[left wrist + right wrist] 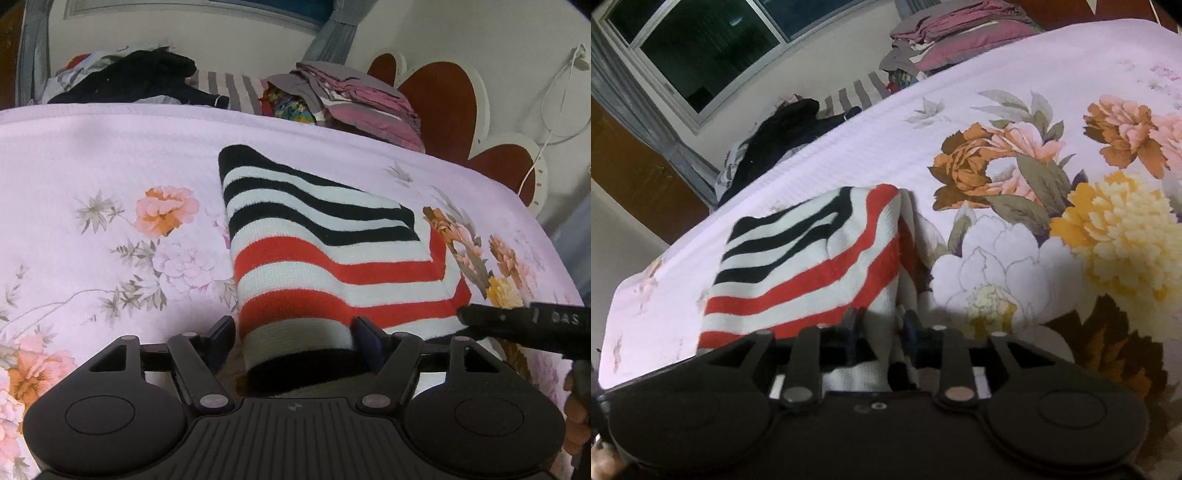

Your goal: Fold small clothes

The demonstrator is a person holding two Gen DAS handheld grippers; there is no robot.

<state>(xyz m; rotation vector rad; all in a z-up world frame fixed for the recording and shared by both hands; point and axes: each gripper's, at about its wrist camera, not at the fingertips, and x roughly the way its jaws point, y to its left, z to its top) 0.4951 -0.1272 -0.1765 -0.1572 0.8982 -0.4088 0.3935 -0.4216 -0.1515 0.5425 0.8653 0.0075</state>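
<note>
My left tongs [295,332] stand wide, with the near black-and-white end of the striped garment [325,258] between the pads; whether they press it I cannot tell. My right tongs [881,325] are narrowly parted around its right folded edge. The garment lies folded on the floral bed [110,147]. Beyond it, piled clothes [351,99].
</note>
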